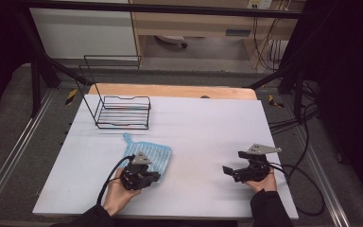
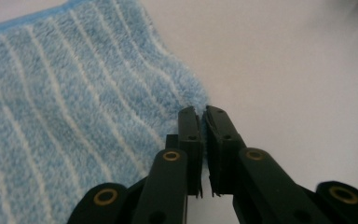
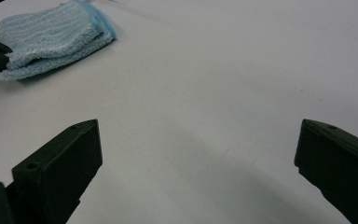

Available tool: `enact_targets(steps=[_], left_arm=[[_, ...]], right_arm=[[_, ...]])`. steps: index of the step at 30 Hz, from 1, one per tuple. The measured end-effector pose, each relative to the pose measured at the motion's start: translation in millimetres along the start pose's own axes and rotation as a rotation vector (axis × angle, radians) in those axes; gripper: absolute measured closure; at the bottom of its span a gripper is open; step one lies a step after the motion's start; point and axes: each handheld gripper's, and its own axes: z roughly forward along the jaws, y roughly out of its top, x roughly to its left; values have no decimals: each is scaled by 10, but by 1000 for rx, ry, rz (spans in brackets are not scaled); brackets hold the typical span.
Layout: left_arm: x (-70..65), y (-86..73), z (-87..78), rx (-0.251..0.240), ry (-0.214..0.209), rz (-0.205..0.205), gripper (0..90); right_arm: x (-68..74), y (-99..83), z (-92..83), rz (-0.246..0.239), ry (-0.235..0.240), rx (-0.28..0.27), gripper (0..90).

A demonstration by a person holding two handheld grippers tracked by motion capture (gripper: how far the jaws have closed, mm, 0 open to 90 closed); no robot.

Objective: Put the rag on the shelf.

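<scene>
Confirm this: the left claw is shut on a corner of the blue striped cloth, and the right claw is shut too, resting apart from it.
Not quite. The left claw is shut on a corner of the blue striped cloth, but the right claw is open; the right gripper view shows its jaws spread wide over bare table, apart from the cloth.

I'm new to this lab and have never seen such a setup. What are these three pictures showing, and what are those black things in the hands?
A person sits at a white table and holds a hand-operated gripper in each hand, a tool with two black jaws. The high view looks down from above. The other two pictures come from small cameras riding on each gripper, looking along its jaws. On the table lie a blue striped cloth, folded over, and a black wire rack farther back. The left gripper has its jaws pinched shut on the cloth's corner. The right gripper is open, holds nothing and sits over bare table.
</scene>
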Motion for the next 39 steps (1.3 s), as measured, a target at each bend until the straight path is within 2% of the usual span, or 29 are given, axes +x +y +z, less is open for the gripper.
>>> enact_targets(steps=[9,14,16,17,18,21,22,23,24,25,26,27,28,30,31,32,34,39], left_arm=[[-178,237,250,-15,-1,-14,849],[-169,260,351,-10,-29,-24,807],[-156,253,278,-33,-54,-25,734],[-153,250,235,-46,-54,-19,639],[-143,249,167,-59,-44,-5,602],[-67,211,-65,-93,0,15,537],[26,142,-226,-102,50,22,521],[26,142,-226,-102,50,22,508],[79,93,-300,-108,75,14,501],[193,-20,-407,-99,97,-15,490],[193,-20,-407,-99,97,-15,481],[288,-151,-464,-76,103,-46,477],[288,-151,-464,-76,103,-46,476],[356,-328,-479,-42,103,-77,476],[356,-328,-479,-42,103,-77,479],[371,-393,-464,-28,82,-86,491],[368,-411,-448,-21,80,-86,517],[345,-463,-344,34,91,-56,635]], right_arm=[[-1,1,-5,-1,2,-4,15],[2,0,-5,1,1,-4,18],[8,2,-13,8,1,-4,22],[14,7,-18,9,0,-9,26],[20,11,-19,9,0,-11,30],[58,31,-11,9,2,-15,41],[74,39,-5,11,4,-16,46],[95,50,4,11,5,-15,53],[116,60,17,4,3,-19,62],[144,73,29,1,4,-16,68],[144,73,29,1,4,-16,68],[206,100,68,-3,9,-12,86],[244,114,91,4,11,-5,92],[326,144,150,-5,17,5,109],[372,159,183,-8,23,7,119],[422,176,221,-13,30,9,129],[538,210,299,-16,43,16,153],[846,279,524,-50,72,38,229]])
